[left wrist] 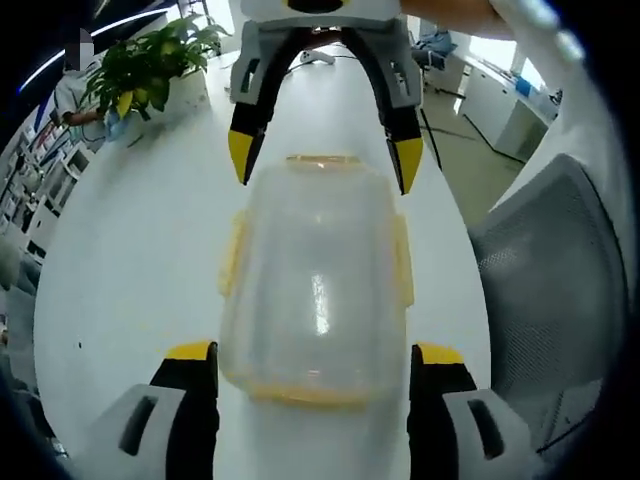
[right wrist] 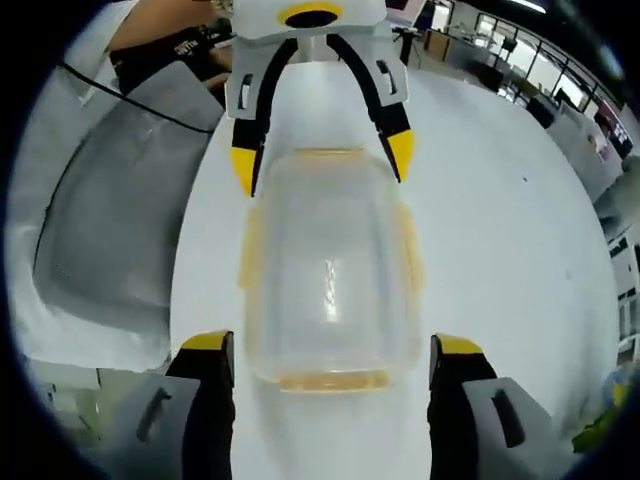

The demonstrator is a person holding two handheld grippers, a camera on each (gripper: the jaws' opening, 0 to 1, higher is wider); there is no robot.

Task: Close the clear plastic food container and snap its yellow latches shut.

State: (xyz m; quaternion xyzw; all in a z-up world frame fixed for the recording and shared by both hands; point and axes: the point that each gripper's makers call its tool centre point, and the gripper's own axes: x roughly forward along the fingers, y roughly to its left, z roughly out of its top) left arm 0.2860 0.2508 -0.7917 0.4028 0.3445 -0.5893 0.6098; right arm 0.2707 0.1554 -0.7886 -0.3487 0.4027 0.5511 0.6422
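Flanking lidded container [left wrist: 318,290] from opposite ends; left gripper [left wrist: 313,355], right gripper [right wrist: 333,345] wide open, empty. Next: press yellow latches [left wrist: 315,394].

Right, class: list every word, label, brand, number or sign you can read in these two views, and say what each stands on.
No text can be read for certain.
White lettering on a dark item at the top of the right gripper view: too small and blurred to read.
The clear plastic container with its yellow latches, the white table and the grippers carry no visible lettering.
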